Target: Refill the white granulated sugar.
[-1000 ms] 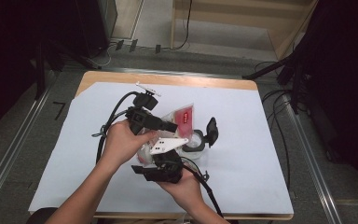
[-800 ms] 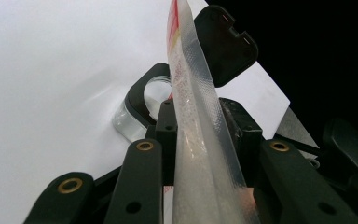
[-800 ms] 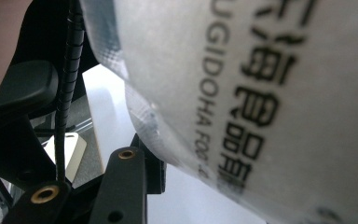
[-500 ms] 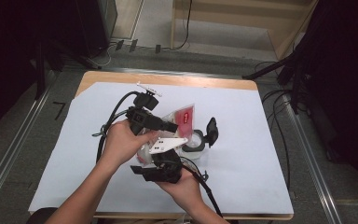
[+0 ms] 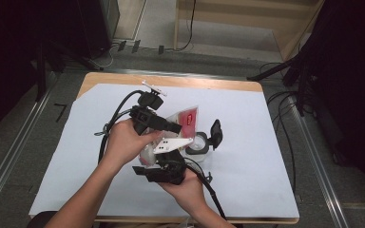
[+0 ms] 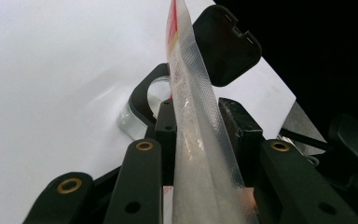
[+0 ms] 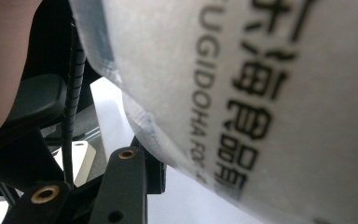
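Note:
A clear plastic pouch [image 5: 188, 117] with a red label and white contents is held up over the middle of the table between both grippers. My left gripper [image 5: 172, 127] comes in from the left. Its pads [image 6: 165, 128] stand on either side of the pouch's sealed edge [image 6: 189, 84] and pinch it. My right gripper [image 5: 164, 156] holds the pouch's lower end from below. In the right gripper view the printed pouch [image 7: 261, 93] presses on the one finger [image 7: 121, 186] that shows; the other is hidden behind it. A glass jar [image 5: 198, 142] stands just beyond, its black flip lid [image 5: 216, 130] swung up.
White paper [image 5: 266, 142] covers the wooden tabletop [image 5: 209, 83]. Cables [image 5: 111, 123] trail from the grippers over the left and near side. In the left gripper view the jar [image 6: 140, 102] and its lid [image 6: 226, 44] sit right behind the pouch. The table ends at metal rails [image 5: 313, 156].

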